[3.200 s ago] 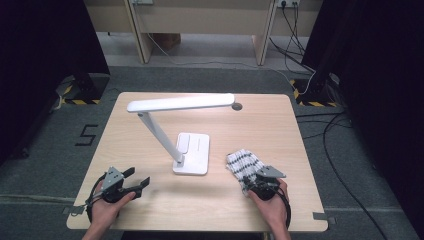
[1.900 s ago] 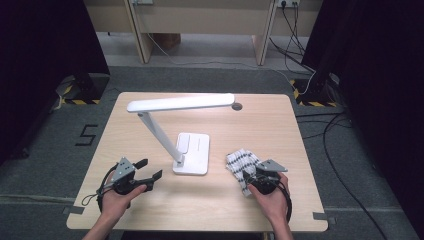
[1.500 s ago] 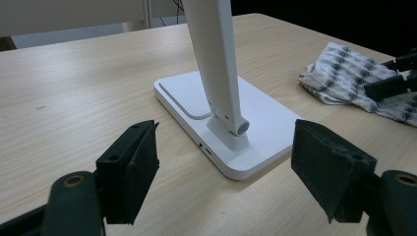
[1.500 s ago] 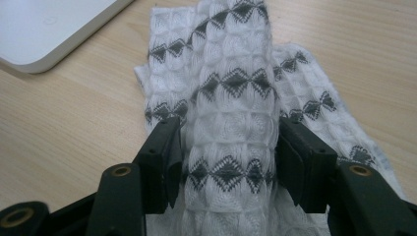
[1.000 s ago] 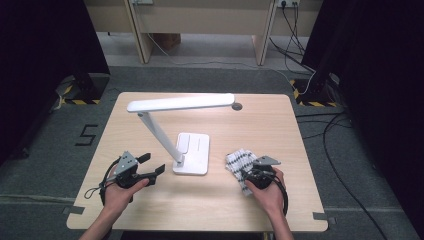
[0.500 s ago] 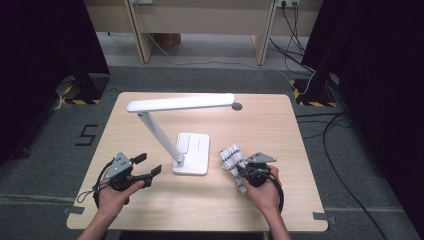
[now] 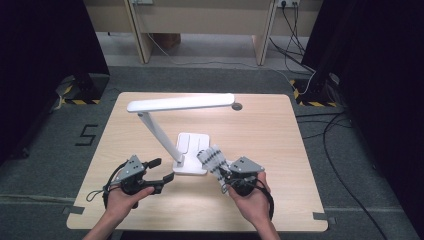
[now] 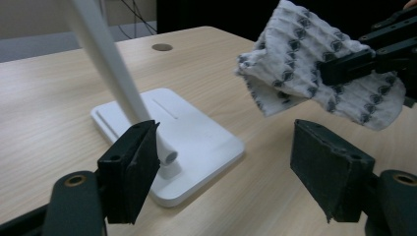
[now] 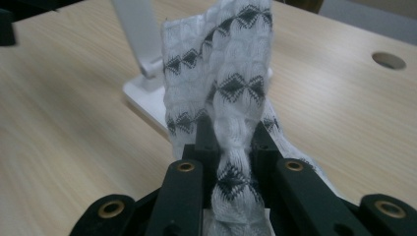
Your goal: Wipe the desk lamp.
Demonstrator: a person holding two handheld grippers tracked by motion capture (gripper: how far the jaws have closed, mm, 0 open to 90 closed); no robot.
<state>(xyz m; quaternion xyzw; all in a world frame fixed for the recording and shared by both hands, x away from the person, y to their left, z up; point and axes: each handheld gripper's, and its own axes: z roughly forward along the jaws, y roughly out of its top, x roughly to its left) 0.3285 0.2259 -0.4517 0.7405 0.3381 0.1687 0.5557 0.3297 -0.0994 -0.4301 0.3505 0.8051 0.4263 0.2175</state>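
- Right gripper [image 7: 226,176]: held in the person's right hand at the near right part of the table [image 7: 280,135]. Its jaws are clamped on a white cloth with black diamond patterning [image 7: 212,158]; they have just been closing, with the fabric between them. In the right gripper view the cloth [image 9: 228,98] is bunched between the two black jaws and stands up from them, clear of the tabletop.
- Cloth position: in the high view it hangs just beside the near right corner of the lamp base [image 7: 192,152], above the wood, between the base and the right hand. In the left gripper view it [image 8: 314,69] is lifted above the table, with the other gripper's dark jaws biting its right-hand edge.
- Left gripper [image 7: 161,170]: held in the left hand at the near left of the table, pointing toward the lamp base. Its jaws stand wide apart with nothing between them; in the left gripper view they [image 8: 226,177] frame the base [image 8: 196,132] and the foot of the slanted lamp arm [image 8: 105,59].
- Desk lamp: white, with a flat rectangular base near the table's middle, an arm leaning up to the left, and a long horizontal head [image 7: 181,103] above the far half of the table.
- A round cable hole [image 7: 237,106] lies in the tabletop near the far edge.
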